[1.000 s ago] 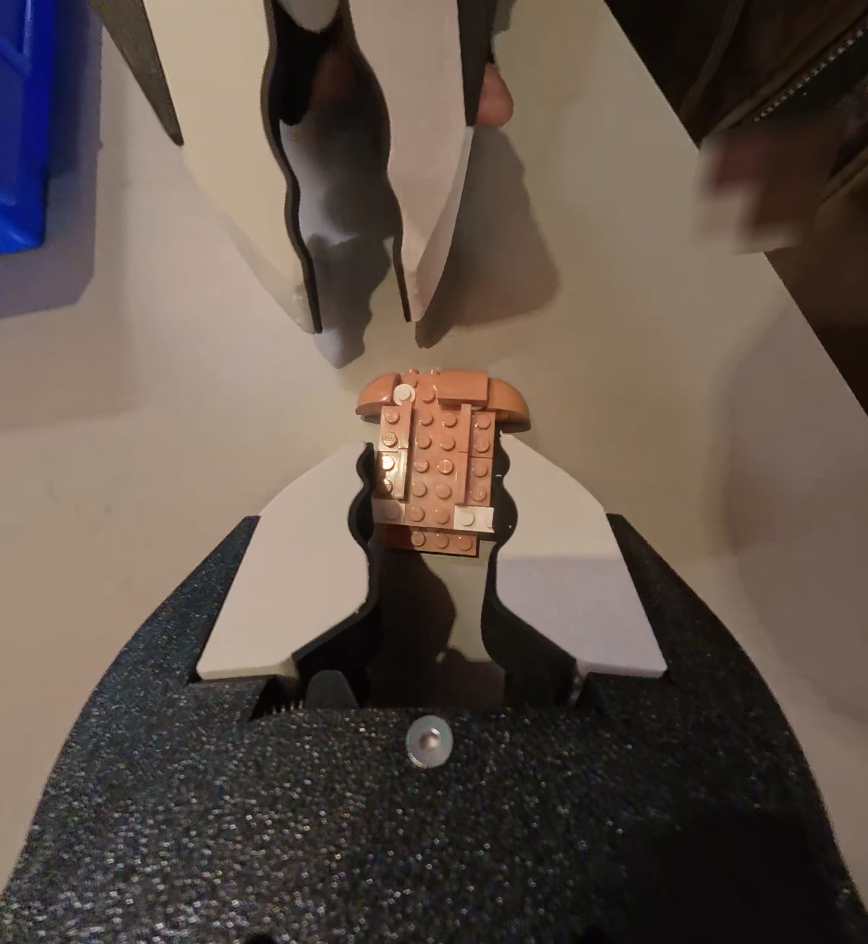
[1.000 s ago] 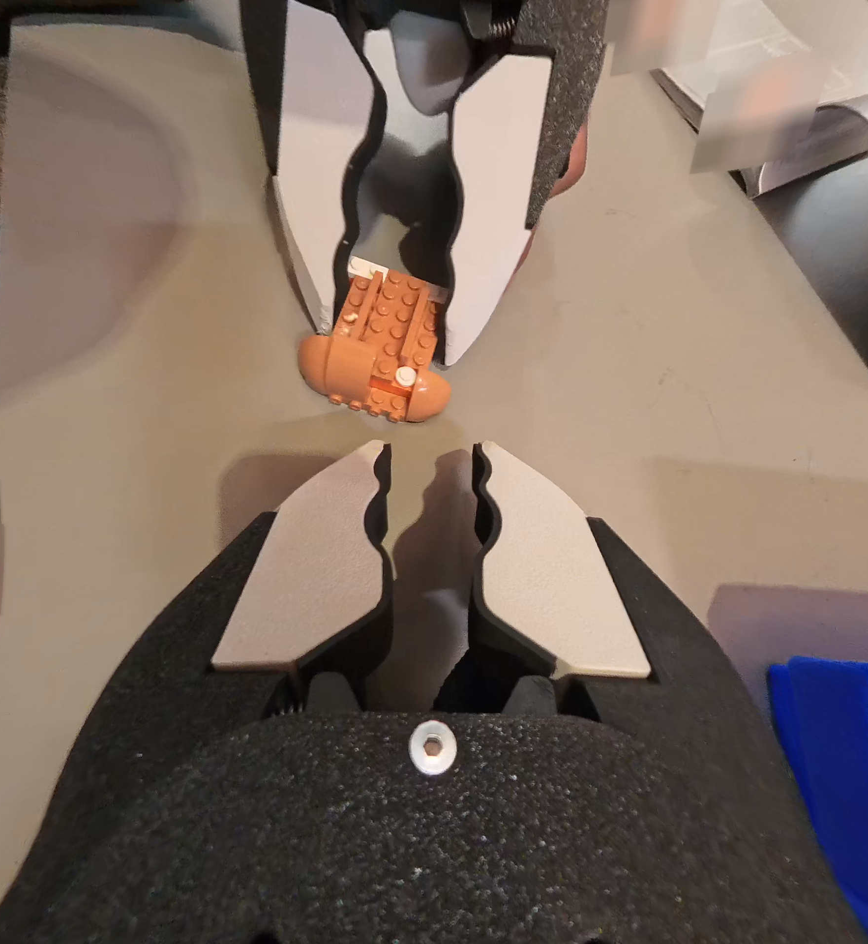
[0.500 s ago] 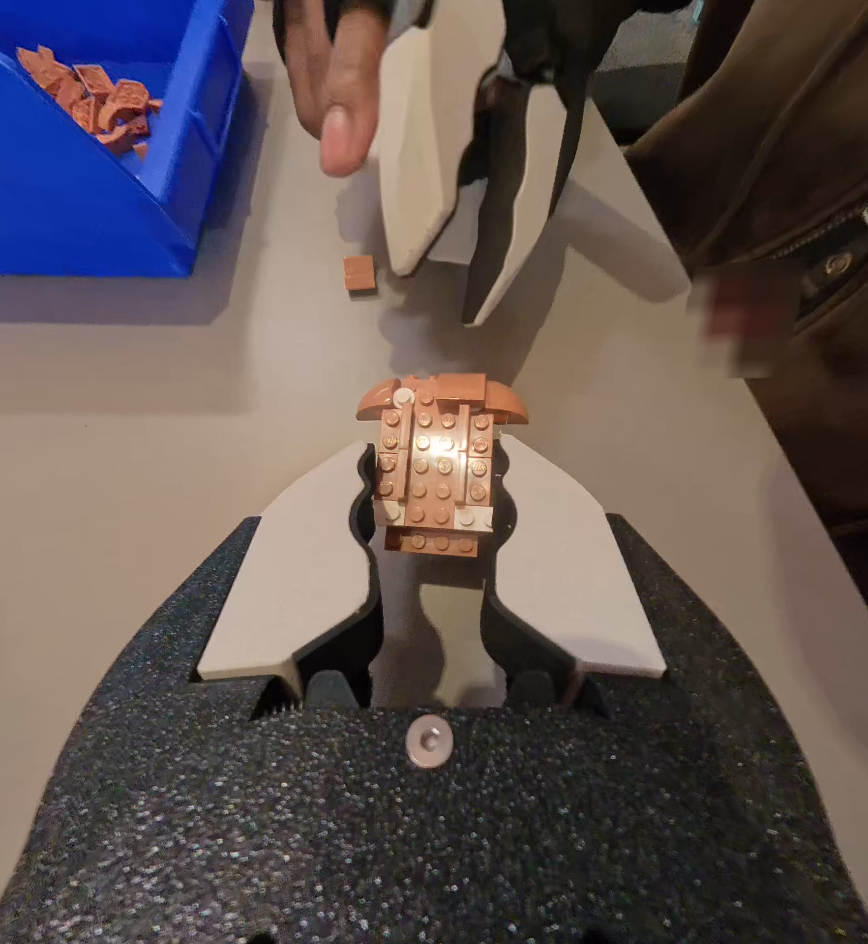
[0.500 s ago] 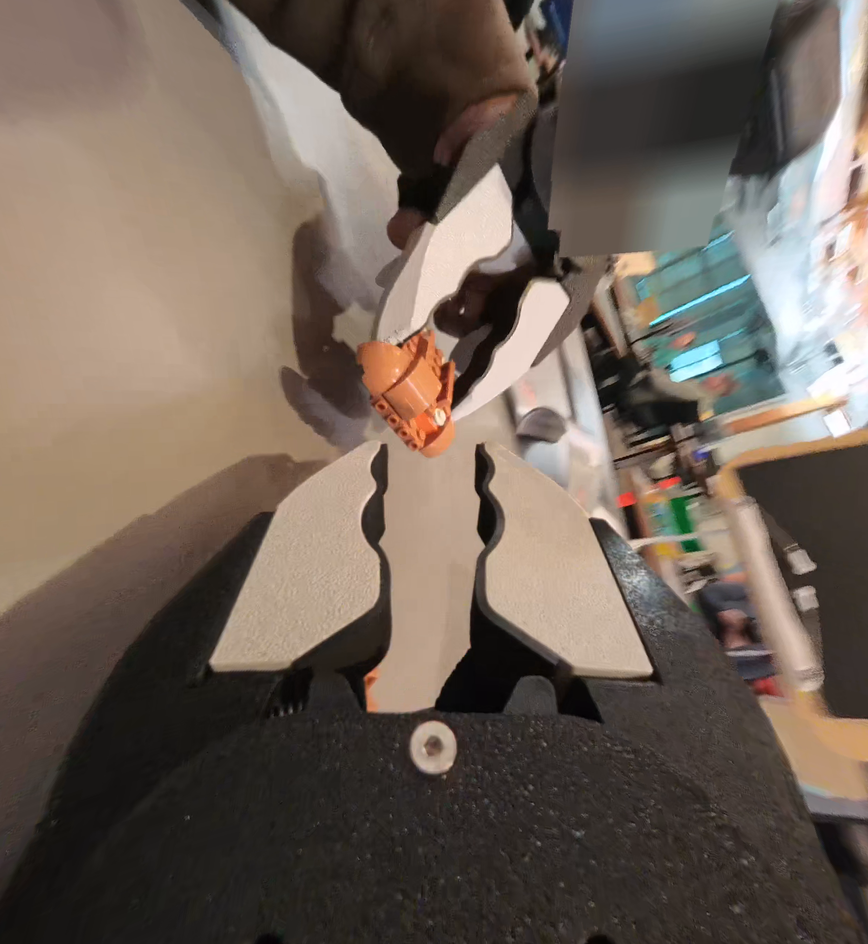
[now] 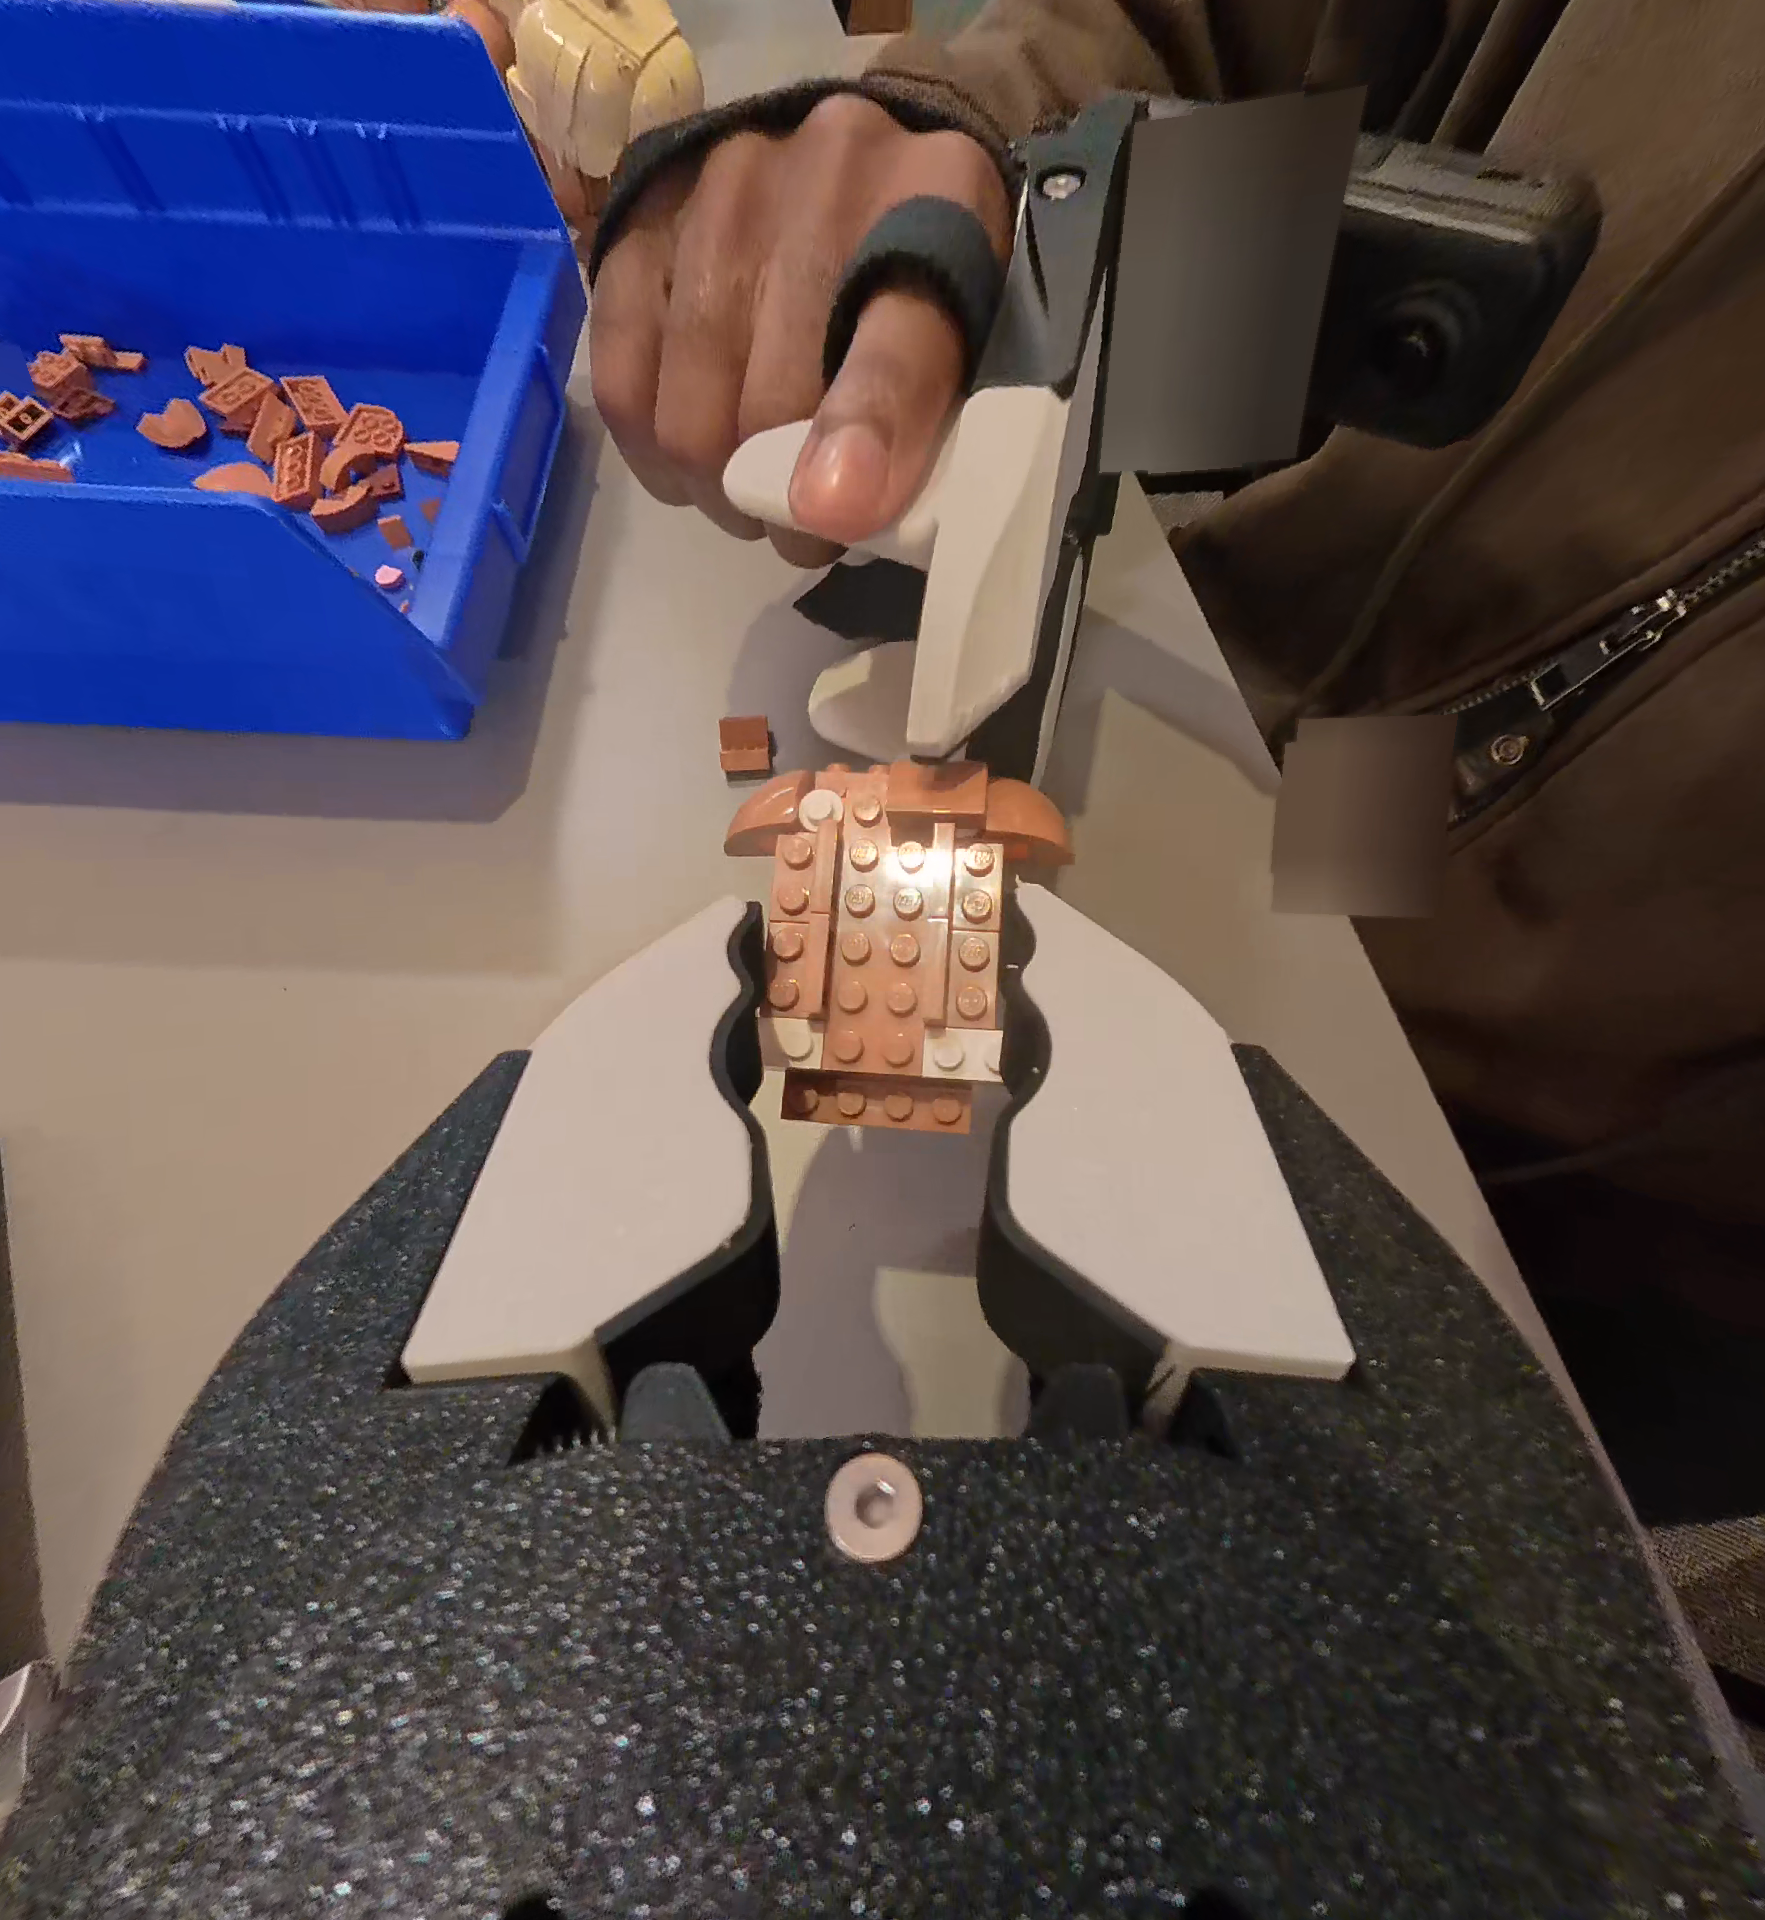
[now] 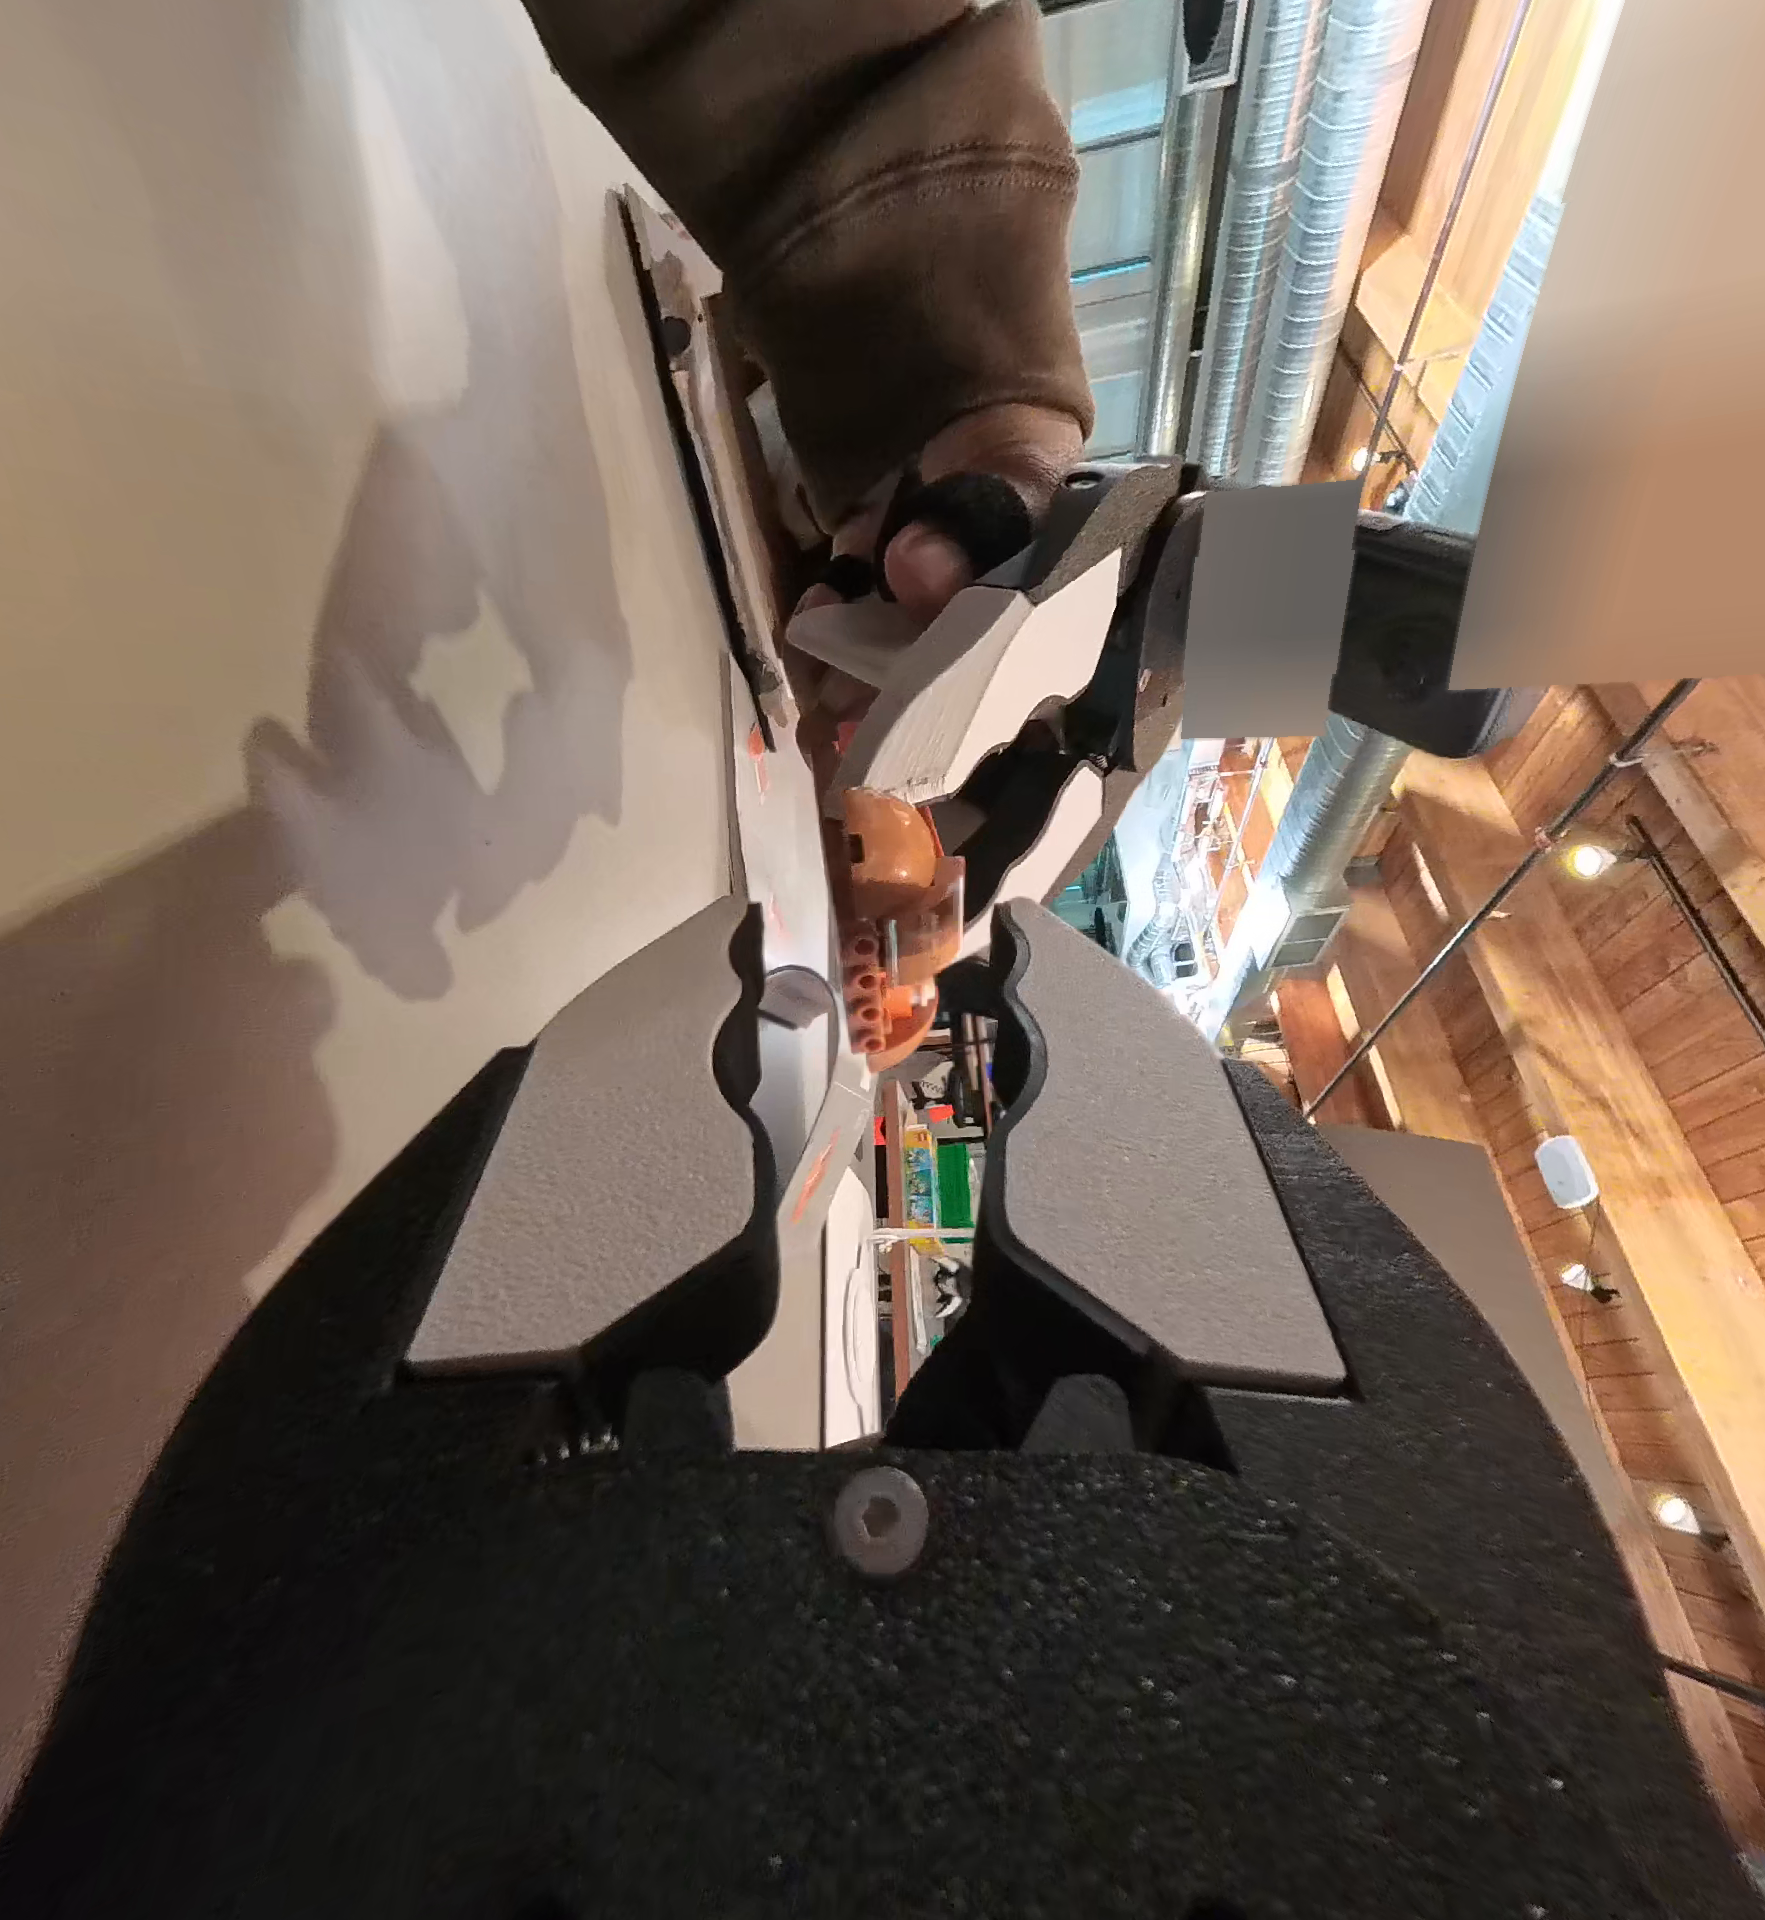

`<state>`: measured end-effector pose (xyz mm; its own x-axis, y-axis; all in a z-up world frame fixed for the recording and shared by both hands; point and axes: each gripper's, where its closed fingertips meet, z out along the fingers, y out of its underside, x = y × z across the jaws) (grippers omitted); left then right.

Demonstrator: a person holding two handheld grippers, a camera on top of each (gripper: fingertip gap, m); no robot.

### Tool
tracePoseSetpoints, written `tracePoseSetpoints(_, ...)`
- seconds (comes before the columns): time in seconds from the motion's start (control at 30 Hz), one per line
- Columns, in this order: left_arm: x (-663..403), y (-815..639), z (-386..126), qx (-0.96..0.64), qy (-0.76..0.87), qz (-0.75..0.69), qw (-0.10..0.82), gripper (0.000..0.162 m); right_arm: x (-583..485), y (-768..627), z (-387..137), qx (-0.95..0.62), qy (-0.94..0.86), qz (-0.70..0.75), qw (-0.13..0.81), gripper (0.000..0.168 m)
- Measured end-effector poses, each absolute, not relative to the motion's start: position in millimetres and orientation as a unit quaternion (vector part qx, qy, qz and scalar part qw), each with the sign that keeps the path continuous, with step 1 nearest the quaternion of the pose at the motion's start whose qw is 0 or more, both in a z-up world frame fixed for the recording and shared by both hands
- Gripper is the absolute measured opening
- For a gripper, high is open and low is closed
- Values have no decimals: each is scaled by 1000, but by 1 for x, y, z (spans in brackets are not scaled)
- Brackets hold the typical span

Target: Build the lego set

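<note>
Left hand-held gripper (image 5: 883, 971) clamps the brown lego build (image 5: 893, 935) by its sides, studs up, held above the desk (image 5: 234, 987) nr its right edge. Right hand-held gripper (image 6: 873, 951) turned sideways, jaws narrowly apart, nothing between them; one finger tip (image 5: 945, 717) sits at or just above the build's curved far end. Contact not confirmed.

Risks, in my judgement:
- A push on the overhanging end could lever the build out of the grip or pop plates apart.
- Grip covers the lower half only, so it may pivot.

Surroundings: loose brown piece (image 5: 745, 744) on desk just beyond the build; blue bin (image 5: 504, 312) w/ spare pieces at far left, well apart. Nothing blocks access.
</note>
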<state>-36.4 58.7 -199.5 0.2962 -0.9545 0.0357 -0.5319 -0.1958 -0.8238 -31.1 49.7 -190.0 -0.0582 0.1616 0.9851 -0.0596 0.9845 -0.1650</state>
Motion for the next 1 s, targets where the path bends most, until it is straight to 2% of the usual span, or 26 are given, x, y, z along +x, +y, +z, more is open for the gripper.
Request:
tracePoseSetpoints(0.1, -33, 57, -196, -714, 511, -305, 367, 43, -35, 52, -187, -35, -713, 67, 697, 37)
tracePoseSetpoints(0.2, -30, 56, -193, -710, 504, -326, 368, 43, -36, 52, -181, -29, -697, 60, 714, 25)
tracePoseSetpoints(1.0, -26, 60, -184, -701, 464, -370, 394, 44, -33, 53, -173, -49, -704, 94, 702, 24)
